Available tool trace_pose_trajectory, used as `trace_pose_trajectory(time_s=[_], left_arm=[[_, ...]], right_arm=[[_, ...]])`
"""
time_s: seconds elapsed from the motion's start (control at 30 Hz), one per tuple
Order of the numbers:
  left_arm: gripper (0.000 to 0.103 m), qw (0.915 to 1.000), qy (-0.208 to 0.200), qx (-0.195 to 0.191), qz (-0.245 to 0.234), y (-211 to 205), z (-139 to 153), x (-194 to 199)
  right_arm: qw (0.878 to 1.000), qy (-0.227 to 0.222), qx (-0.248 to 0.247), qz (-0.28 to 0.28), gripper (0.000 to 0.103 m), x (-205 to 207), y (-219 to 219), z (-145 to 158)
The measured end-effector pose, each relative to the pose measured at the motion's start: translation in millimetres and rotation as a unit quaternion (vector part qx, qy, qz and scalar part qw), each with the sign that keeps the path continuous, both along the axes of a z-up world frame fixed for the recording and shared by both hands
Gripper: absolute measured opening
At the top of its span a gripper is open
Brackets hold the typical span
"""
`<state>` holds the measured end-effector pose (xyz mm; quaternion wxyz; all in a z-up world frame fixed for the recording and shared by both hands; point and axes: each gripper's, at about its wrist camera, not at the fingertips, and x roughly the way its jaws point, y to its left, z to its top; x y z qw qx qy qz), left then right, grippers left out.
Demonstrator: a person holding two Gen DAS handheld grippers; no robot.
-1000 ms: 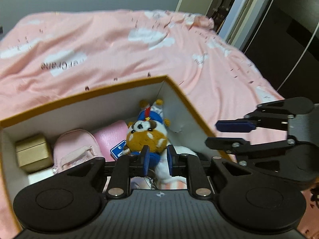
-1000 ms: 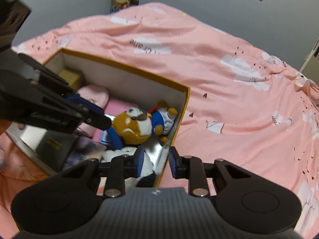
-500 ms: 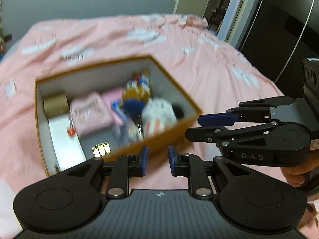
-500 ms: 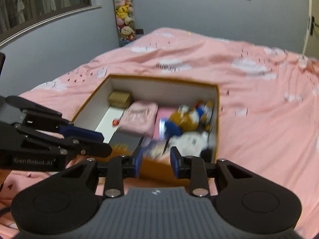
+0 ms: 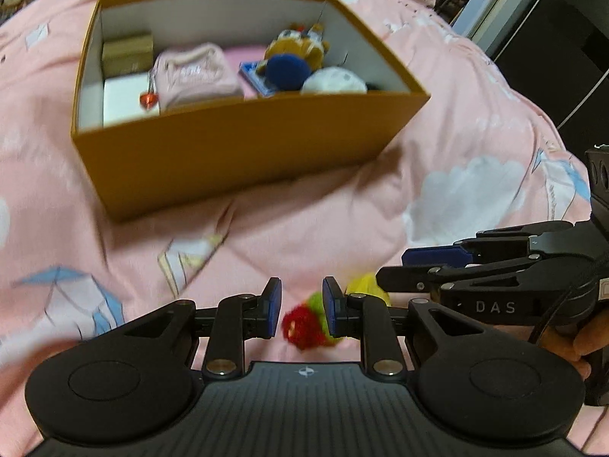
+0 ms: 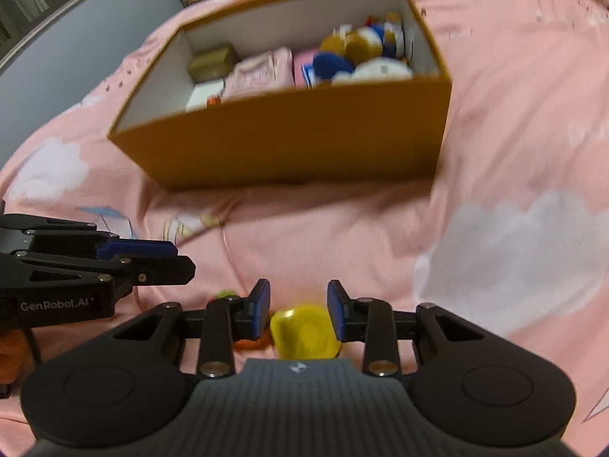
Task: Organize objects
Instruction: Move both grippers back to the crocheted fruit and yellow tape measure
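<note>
1. Left gripper (image 5: 300, 313), marked "GenRobot.AI", is parted around a red-green fuzzy toy (image 5: 304, 323), not gripping it.
2. Right gripper (image 6: 298, 310), marked "DAS", is parted around a yellow toy (image 6: 302, 331).
3. Both toys lie on the pink bedspread (image 5: 342, 209), near the orange box (image 5: 243, 144).

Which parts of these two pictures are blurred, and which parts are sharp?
Left wrist view: the orange cardboard box and the red and green fuzzy toy are motion-blurred, while the left gripper is sharp. Right wrist view: the box and the yellow plastic object are smeared; the right gripper is crisp.
</note>
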<state>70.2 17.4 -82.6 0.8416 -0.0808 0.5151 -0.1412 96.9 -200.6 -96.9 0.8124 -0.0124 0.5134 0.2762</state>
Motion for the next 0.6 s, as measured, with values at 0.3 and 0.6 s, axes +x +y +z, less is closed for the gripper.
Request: trace_pose_trajectory(time_s=[0.3,0.6], left_arm=[[0.032,0.9995,0.025,-0.017,0.006,5.1,-11.4,-6.1],[0.041,0.9989,0.034,-0.028,-0.018,-0.2,-14.8,-4.1]], right_arm=[[0.999,0.027,-0.029,0.035,0.048,-14.1,14.9,-18.8],[0.996,0.049,-0.055,0.050,0.056,-13.0,24.1,-36.6]])
